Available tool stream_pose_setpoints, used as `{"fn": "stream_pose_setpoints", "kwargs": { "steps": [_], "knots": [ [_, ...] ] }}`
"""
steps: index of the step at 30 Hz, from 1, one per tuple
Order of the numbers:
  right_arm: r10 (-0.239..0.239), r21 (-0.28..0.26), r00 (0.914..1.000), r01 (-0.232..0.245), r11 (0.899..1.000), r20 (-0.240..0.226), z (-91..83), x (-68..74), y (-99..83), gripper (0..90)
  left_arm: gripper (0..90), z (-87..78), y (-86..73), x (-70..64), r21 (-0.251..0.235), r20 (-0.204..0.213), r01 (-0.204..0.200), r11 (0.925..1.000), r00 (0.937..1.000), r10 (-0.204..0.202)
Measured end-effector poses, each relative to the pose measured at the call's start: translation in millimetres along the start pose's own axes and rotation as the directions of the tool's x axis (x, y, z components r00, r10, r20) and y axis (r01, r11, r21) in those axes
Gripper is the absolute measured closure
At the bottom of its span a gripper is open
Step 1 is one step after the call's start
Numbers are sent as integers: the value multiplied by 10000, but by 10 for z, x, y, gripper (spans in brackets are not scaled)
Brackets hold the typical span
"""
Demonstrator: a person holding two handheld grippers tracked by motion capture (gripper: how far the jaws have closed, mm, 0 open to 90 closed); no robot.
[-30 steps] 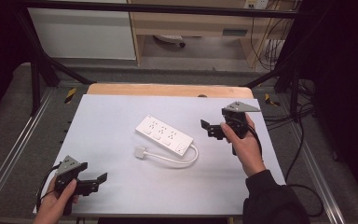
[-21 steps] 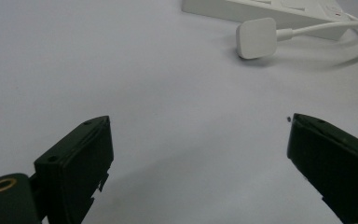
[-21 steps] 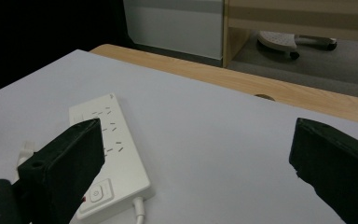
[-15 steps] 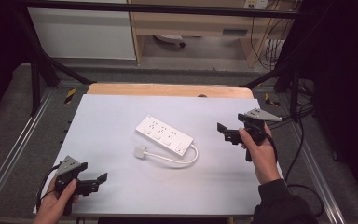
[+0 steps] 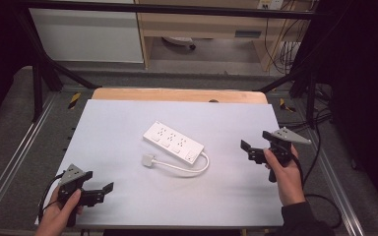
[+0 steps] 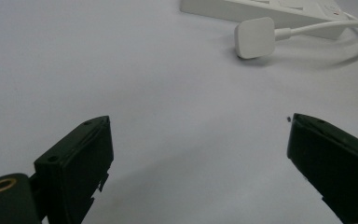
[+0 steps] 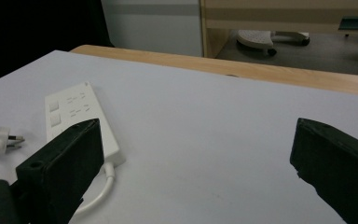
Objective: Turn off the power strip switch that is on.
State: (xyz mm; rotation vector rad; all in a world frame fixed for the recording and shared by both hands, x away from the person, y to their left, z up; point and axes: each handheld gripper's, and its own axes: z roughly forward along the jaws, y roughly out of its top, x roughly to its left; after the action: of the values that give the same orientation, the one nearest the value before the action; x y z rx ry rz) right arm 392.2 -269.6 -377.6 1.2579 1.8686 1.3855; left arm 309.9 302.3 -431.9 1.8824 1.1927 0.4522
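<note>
The high view looks forward and down from above the person's side, taking in the whole white table and the floor beyond.

The left gripper view sits low and close to the tabletop, facing along its 2 jaws toward the plug and the power strip at the frame's top.

The right gripper view sits low near the table's right edge, facing across the surface toward the far wooden edge.

All 3 views share the power strip and its cable.
</note>
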Motion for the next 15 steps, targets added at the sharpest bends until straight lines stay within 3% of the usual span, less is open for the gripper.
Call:
{"fn": "stream_pose_setpoints", "kwargs": {
  "steps": [5,10,15],
  "knots": [
    [-7,247,10000,4,9997,91,-31,44,-232,32,72,1,0,-2,14,-2,-6,10000,10000,6],
    [-455,817,9986,431,9957,267,53,124,-506,42,72,-2,0,-4,-15,17,-65,10000,10000,65],
    [-1043,1643,9941,1076,9805,-290,187,261,-667,28,72,-9,4,-17,-21,75,-150,9999,9999,150]
  ]
}}
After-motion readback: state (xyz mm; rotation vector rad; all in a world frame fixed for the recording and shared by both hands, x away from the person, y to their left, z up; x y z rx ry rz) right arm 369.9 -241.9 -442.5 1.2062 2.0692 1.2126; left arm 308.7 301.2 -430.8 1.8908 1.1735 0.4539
